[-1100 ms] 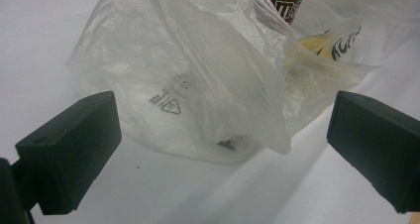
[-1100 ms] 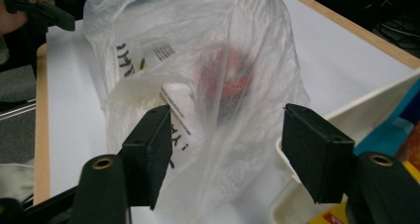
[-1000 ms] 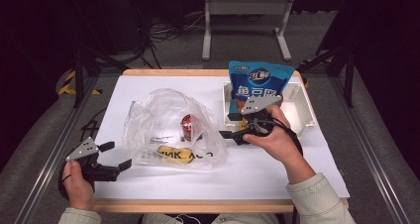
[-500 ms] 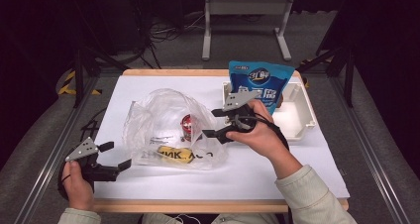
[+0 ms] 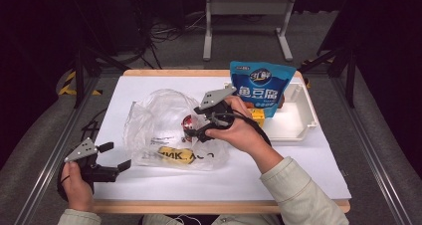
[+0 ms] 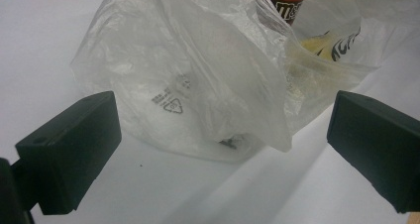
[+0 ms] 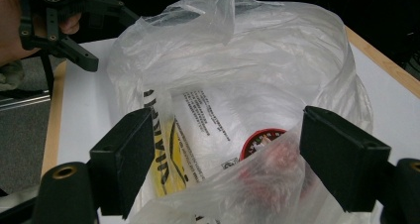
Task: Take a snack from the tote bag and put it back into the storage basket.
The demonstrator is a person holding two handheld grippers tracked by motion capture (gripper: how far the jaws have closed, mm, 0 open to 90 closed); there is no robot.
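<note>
Right gripper view: my right tongs (image 7: 225, 159) stand apart, jaws just opening, over the clear crinkled plastic bag (image 7: 277, 65) mid-tabletop. Next grip: pinch one rim layer only. Left tongs (image 5: 113, 158) apart, idle, near bag's corner.

Thin crinkled clear plastic bag (image 5: 164, 123), glossy blue pouch (image 5: 261, 85), matt white table (image 5: 149, 88)

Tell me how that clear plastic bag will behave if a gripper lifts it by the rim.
The clear plastic bag is thin and crumpled, so it will likely sag and fold. The red-lidded tub and yellow packet inside would probably slide to the lowest point. Its glossy film may slip between pads.
</note>
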